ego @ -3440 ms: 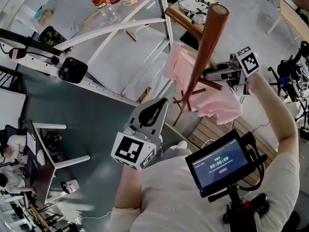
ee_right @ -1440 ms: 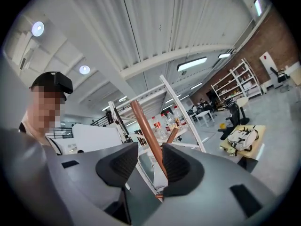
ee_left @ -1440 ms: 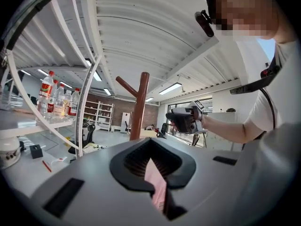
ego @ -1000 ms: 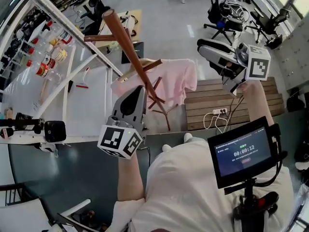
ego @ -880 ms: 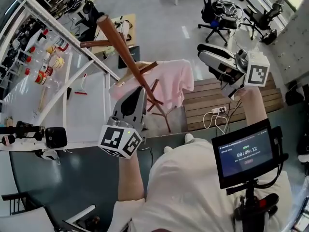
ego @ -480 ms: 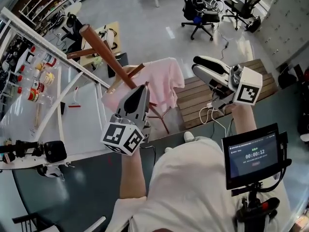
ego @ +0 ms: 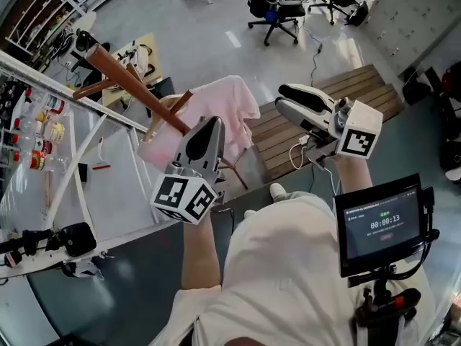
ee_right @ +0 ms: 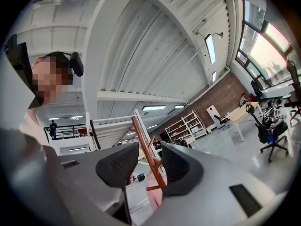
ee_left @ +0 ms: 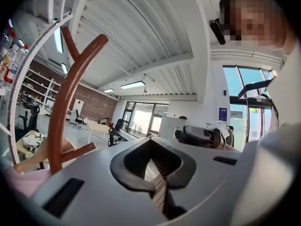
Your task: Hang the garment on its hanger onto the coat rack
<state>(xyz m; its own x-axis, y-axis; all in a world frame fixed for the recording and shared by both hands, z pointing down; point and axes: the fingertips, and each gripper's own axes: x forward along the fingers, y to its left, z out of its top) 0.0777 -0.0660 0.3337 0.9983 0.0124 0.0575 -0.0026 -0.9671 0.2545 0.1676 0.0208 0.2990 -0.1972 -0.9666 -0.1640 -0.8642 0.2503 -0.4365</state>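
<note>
Withdrawing right gripper (ego: 282,97) (jaws apart) | garment (ego: 225,105) hangs on coat rack (ego: 131,84)

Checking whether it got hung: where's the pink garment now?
Head view, upper middle: the pink garment hangs on the wooden coat rack, just beyond the left gripper and left of the right gripper.

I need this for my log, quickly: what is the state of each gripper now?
Left gripper: closed, jaws together, nothing between them.
Right gripper: open, jaws apart, holding nothing.
</note>
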